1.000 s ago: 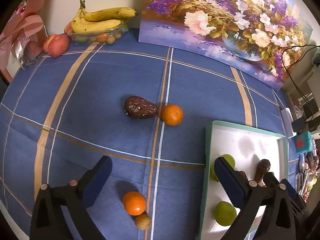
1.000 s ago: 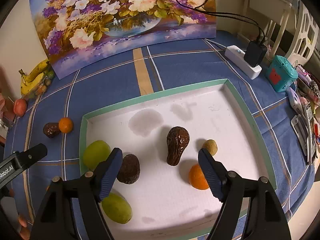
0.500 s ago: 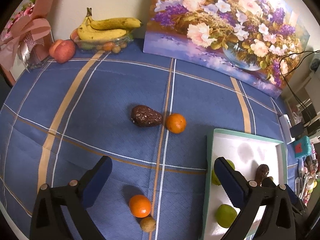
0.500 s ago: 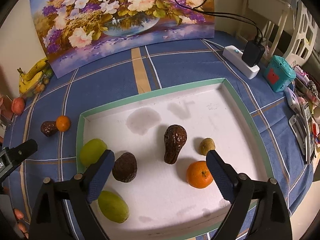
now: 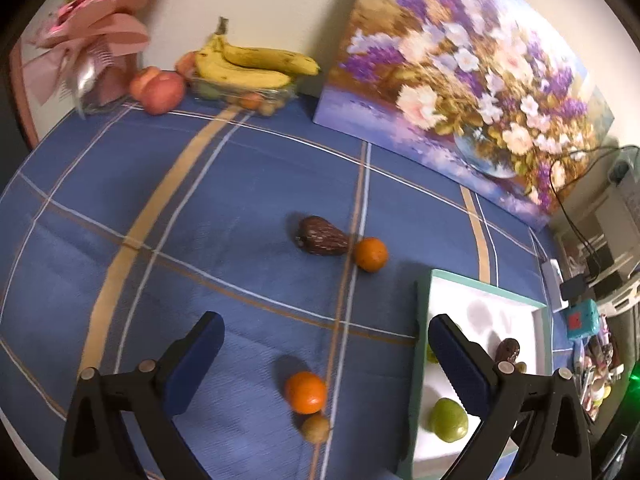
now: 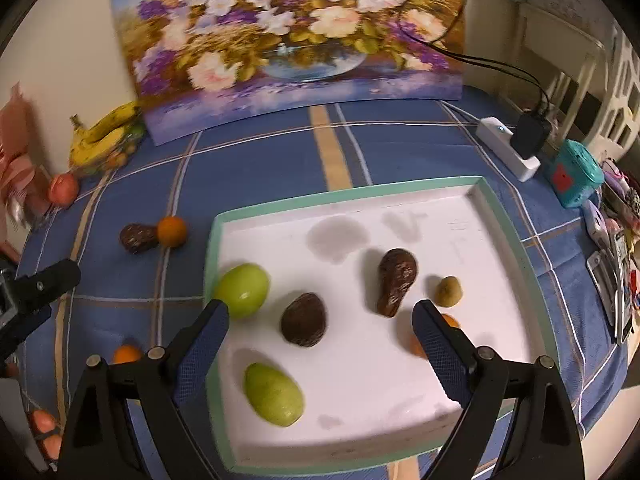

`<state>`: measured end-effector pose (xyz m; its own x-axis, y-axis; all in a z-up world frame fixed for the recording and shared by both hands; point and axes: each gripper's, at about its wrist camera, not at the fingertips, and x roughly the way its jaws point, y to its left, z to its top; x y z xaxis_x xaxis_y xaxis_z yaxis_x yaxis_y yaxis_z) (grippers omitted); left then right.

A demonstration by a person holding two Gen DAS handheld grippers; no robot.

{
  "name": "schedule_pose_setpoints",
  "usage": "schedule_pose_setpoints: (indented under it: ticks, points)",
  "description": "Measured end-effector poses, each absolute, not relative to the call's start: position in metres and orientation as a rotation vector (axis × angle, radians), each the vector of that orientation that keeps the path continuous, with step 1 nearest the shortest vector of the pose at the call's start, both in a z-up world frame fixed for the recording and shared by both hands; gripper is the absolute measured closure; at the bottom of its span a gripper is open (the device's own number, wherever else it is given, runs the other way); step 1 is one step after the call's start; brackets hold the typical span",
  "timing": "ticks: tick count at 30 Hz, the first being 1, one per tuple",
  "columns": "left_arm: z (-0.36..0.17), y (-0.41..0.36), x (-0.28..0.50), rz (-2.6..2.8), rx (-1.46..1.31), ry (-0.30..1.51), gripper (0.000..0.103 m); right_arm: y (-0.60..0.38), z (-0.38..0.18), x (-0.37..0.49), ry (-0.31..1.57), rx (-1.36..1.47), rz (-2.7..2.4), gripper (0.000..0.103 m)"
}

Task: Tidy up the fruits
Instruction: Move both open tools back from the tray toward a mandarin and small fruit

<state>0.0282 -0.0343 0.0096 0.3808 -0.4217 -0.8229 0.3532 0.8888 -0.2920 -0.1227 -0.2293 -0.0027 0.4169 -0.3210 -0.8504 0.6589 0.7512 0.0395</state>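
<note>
Both claws have pulled back and up since a second ago; right claw [image 6: 320, 330] jaws have just been opening and now stand wide, nothing between the pads, hanging over the white tray [image 6: 504, 220]. In the tray: round dark avocado [image 6: 303, 319] just ahead, between the fingers; long dark avocado [image 6: 396, 281] further up right; small brown kiwi [image 6: 448, 291] beside it; orange [image 6: 450, 322] partly hidden behind the right finger; one green fruit [image 6: 241, 289] touching the left fingertip's outline; another green fruit [image 6: 273, 394] near the front edge. Left claw [image 5: 322, 340] also wide open, empty, above the blue plaid bench [image 5: 200, 220]. Loose orange [image 5: 305, 392] with a small brown fruit [image 5: 315, 428] touching it lies between its fingers, low. Dark avocado [image 5: 320, 237] and second orange [image 5: 371, 254] touch each other, well ahead. Bananas [image 5: 252, 66] at the back.
</note>
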Motion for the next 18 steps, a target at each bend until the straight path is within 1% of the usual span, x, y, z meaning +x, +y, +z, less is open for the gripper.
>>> schedule_pose_setpoints:
  ticks: [7,18]
  points:
    - [-0.001,0.002,0.022,-0.476,-0.125,1.098,0.000,-0.218,0.002,-0.129,0.928,0.422,-0.619,0.010]
    - [-0.021,0.018,0.018,-0.413,-0.094,1.154,0.000,-0.193,-0.006,-0.123,0.942,0.452,-0.572,0.010]
